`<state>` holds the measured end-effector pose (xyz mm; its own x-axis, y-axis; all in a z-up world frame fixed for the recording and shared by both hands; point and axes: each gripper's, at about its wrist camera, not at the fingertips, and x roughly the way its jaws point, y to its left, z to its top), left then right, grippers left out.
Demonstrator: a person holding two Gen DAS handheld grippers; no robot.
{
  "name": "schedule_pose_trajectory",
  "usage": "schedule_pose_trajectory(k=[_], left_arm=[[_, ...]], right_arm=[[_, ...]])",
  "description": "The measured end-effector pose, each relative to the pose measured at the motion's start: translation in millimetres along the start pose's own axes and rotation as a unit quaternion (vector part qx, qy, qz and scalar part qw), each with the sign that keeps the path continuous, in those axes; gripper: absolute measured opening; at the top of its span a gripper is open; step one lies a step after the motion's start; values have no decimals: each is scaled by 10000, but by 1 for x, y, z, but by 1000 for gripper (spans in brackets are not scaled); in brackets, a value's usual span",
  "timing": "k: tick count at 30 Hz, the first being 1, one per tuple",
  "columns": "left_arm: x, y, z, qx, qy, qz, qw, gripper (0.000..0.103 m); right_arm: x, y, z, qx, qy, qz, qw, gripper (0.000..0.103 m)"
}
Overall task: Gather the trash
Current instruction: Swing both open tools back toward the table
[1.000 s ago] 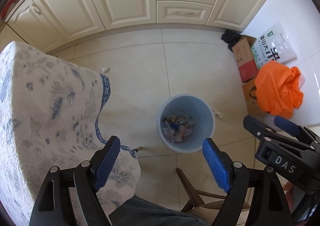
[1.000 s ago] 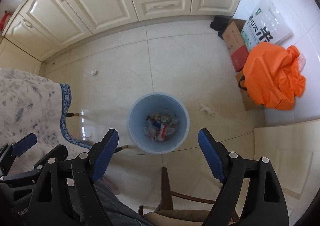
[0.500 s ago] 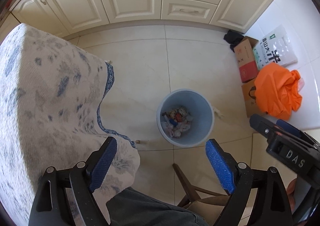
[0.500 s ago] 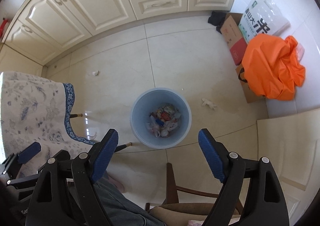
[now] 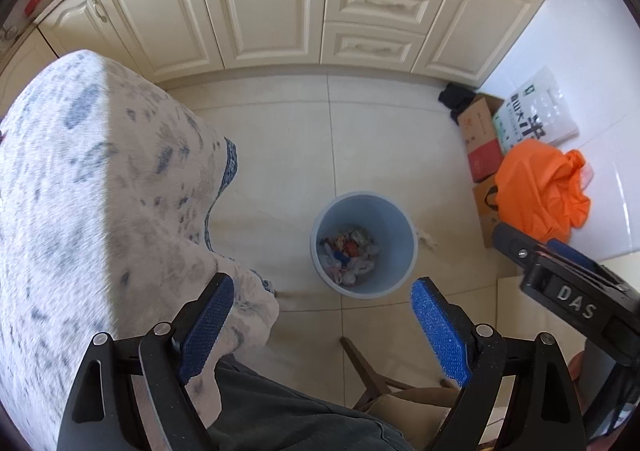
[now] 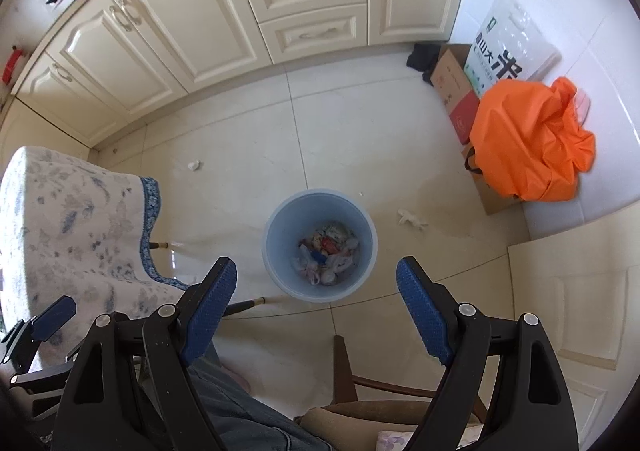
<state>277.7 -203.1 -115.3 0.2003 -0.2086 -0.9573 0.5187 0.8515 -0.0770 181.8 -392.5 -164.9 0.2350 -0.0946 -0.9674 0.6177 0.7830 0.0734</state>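
A light blue bin [image 5: 364,245] [image 6: 320,245] stands on the tiled floor with crumpled wrappers and tissues in its bottom. Both grippers hang high above it, pointing steeply down. My left gripper [image 5: 322,315] is open, nothing between its blue pads. My right gripper [image 6: 316,295] is open too and holds nothing; it also shows at the right edge of the left wrist view [image 5: 560,271]. A crumpled white tissue [image 6: 412,219] lies on the floor right of the bin. Another small white scrap [image 6: 194,165] lies near the cabinets.
A table with a blue-flowered cloth [image 5: 100,211] [image 6: 72,227] fills the left. A wooden chair [image 6: 348,379] and a person's grey trouser leg [image 5: 280,411] sit below. Cream cabinets [image 5: 280,11] line the back. Cardboard boxes [image 6: 456,91], an orange bag [image 6: 532,143] and a rice sack [image 6: 508,43] stand right.
Both grippers have risen and drawn back, so the bin looks smaller and lower in view. More of the tablecloth fills the left wrist view. The left jaws stand a little wider.
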Motion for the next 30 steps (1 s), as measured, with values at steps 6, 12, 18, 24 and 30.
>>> schedule_pose_trajectory(k=[6,12,18,24,30], left_arm=[[-37,14,-27,-60,-392,-8,9992,87],[-82,41,-69,-369,-834,25,9958,87],[-127,72,-112,-823,-1314,357,9873,87],[-165,105,-166,-1489,-1560,661,9742,91],[-191,132,-216,-2165,-1568,1177,9564,91]], right_arm=[[-31,12,-6,-77,-434,113,9990,84],[-64,38,-14,-371,-832,287,9954,84],[-89,79,-23,-872,-1116,581,9882,84],[-105,137,-35,-1549,-1250,975,9751,84],[-108,203,-52,-2320,-1187,1286,9568,85]])
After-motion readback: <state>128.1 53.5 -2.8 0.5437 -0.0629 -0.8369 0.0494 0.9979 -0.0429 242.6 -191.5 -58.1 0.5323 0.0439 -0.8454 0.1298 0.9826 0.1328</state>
